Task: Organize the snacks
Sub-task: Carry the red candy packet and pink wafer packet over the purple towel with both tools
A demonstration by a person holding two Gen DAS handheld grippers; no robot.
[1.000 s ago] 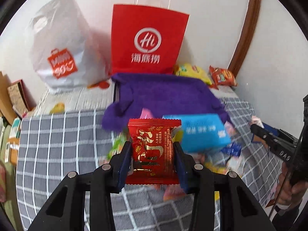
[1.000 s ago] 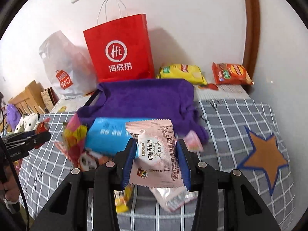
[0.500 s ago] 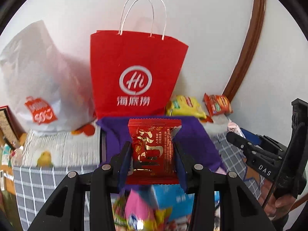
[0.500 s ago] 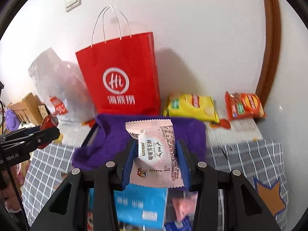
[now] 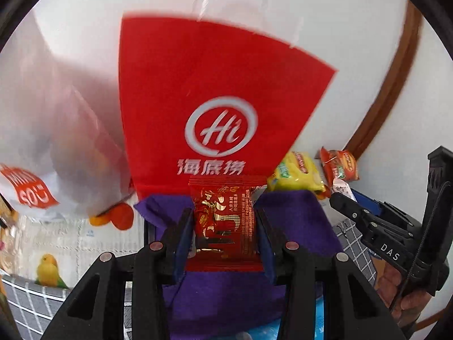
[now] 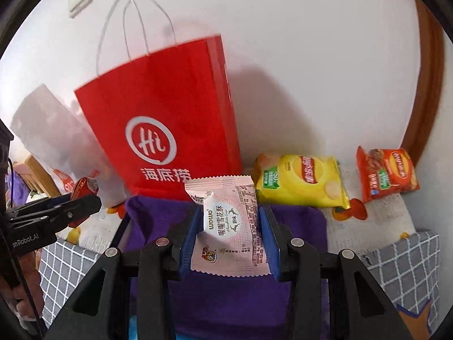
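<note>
Snack packets are riding in both grippers above a purple felt cloth (image 6: 226, 297): the left gripper (image 5: 225, 226) is pinching a red foil sachet with gold print (image 5: 223, 221), while the right gripper (image 6: 230, 235) is clamping a pale pink snowflake-pastry packet (image 6: 229, 226). Behind is standing a red paper carrier bag with white handles (image 6: 164, 124), a yellow crisp bag (image 6: 303, 181) and an orange crisp bag (image 6: 385, 172) lying beside it against the white wall.

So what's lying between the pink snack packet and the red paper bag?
Purple cloth alone, seen in the right wrist view, between pink packet and red bag.
</note>
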